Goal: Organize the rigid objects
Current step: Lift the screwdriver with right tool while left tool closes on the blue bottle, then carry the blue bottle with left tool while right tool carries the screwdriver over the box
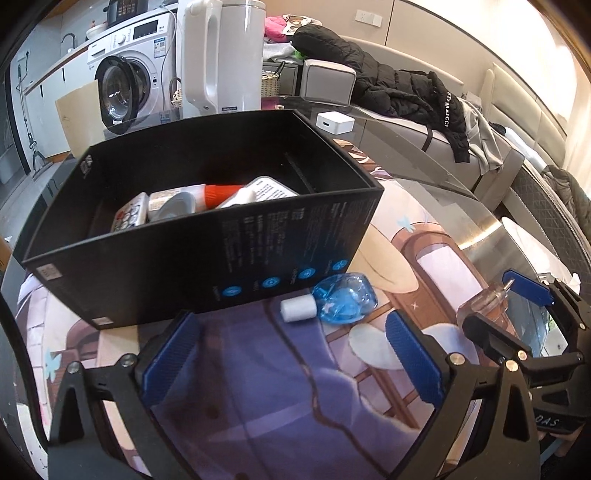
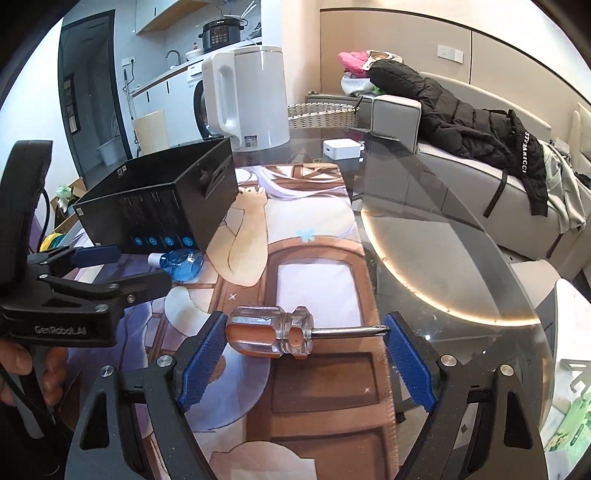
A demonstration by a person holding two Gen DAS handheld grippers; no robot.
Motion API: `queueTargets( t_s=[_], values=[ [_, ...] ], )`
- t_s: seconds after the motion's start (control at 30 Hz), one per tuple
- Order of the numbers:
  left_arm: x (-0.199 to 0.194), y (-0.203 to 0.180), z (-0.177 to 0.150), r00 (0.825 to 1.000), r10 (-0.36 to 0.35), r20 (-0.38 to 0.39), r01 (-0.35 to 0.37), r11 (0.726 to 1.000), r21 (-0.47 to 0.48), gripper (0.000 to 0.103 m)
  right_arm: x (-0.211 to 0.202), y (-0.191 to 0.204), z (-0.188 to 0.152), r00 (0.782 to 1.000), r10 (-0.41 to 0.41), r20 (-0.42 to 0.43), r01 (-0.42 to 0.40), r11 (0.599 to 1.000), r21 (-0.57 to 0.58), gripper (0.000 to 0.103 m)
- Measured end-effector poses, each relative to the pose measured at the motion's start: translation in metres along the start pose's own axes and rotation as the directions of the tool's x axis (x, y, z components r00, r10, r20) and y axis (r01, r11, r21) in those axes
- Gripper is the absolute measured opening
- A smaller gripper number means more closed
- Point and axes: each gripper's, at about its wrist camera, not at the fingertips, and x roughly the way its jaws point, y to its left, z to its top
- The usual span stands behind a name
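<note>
"GenRobot.AI" is read on the left gripper (image 2: 110, 271), left of the right claw; lettering on the black jacket (image 2: 461, 122) stays unclear.

Small home, open-plan living room and kitchenette — washer (image 1: 125, 88) under a counter with sink tap (image 2: 173, 55), cooker (image 2: 221, 34) on top, kettle (image 2: 251, 96) on a glass table (image 2: 443, 236), sofa (image 2: 480, 173) — jacket (image 2: 461, 114) and clothes draped over it.

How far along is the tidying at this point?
Done: several small items already lie in the black box. In hand: the right gripper is shut on the stubby screwdriver, lengthwise between its pads. Left: the blue bottle lies on the mat beside the box, ahead of the open, empty left gripper.
</note>
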Motion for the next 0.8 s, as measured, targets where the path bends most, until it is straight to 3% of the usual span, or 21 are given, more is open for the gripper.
queueTargets(
  t_s=[0.17, 0.23, 0.3, 0.8],
  values=[
    [0.006, -0.016, 0.002, 0.999, 0.025, -0.020, -0.024, 0.999, 0.048, 0.080, 0.002, -0.003, 0.002, 1.000, -0.012, -0.001, 0.012, 1.000, 0.006, 0.086],
    [0.006, -0.022, 0.003, 0.999, 0.043, -0.014, -0.042, 0.997, 0.069, 0.063, 0.002, -0.003, 0.002, 1.000, -0.014, 0.000, 0.014, 1.000, 0.005, 0.086],
    [0.007, -0.025, 0.005, 0.998, 0.055, -0.012, -0.054, 0.995, 0.085, 0.056, 0.003, -0.003, 0.002, 1.000, -0.013, -0.003, 0.013, 1.000, 0.004, 0.086],
    [-0.013, -0.007, -0.004, 0.999, 0.025, 0.038, -0.028, 0.996, 0.084, 0.056, -0.006, 0.008, 0.004, 0.999, 0.013, 0.030, -0.012, 1.000, -0.016, 0.086]
  ],
)
